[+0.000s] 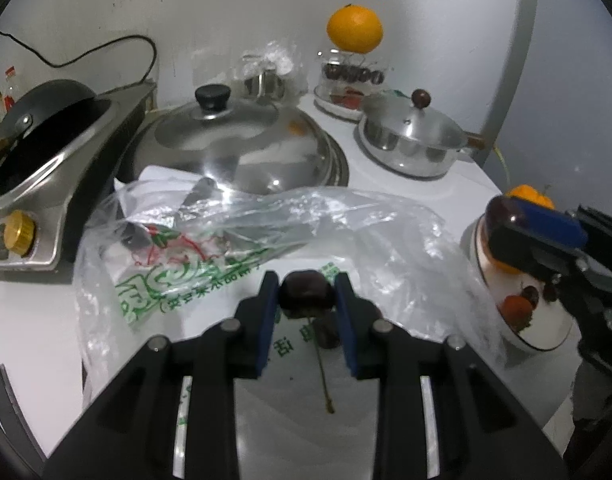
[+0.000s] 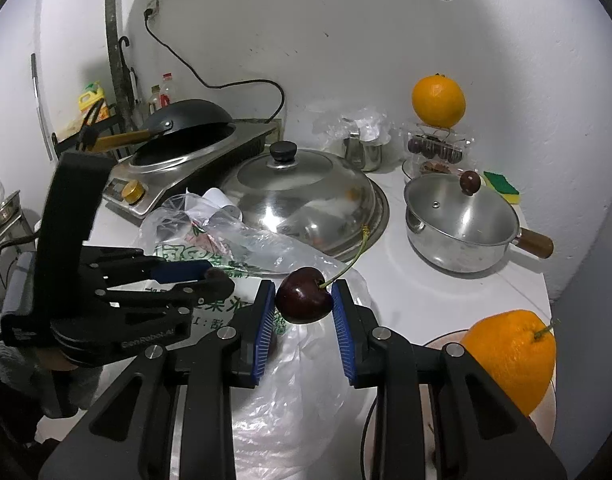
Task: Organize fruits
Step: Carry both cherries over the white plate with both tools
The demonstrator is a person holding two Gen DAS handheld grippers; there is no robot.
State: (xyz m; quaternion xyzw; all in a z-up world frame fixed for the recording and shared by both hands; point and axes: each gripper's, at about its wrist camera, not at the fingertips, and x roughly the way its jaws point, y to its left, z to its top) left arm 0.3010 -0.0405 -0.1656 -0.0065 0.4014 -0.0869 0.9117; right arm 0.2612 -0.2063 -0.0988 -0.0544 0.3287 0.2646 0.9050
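- Cherries first: each gripper is clamped on one dark cherry, so two are in hand. The left gripper (image 1: 306, 300) pinches its cherry (image 1: 305, 294) between the blue pads, the stem hanging down toward the camera; the right gripper (image 2: 304, 300) pinches its cherry (image 2: 304, 295) with the stem rising up and away to the right.
- Deciding relation, as I judge it: the white bowl (image 1: 546, 342) lies to the right of the left gripper and just beside the right one. The right hand is clearly the nearer, and its cherry looks likely to go in first.
- Bowl contents: one orange (image 2: 510, 360) sits on it close under the right gripper's right finger, and a few small red and dark fruits lie inside – too blurred to count.
- Both held cherries hang above the crumpled plastic bag (image 1: 234, 240), which is spread across the white counter (image 2: 446, 296) between the two hands; whether more fruit is left inside I cannot tell.
- Oranges counted: two – the one at the bowl and another orange (image 2: 439, 100) perched on a clear box of dark fruit (image 2: 436, 146) by the back wall, well apart from both hands.
- Cookware counted: one domed lid (image 2: 302, 196), one small lidded pot (image 2: 462, 220), one black pan (image 2: 186, 120) on the burner.
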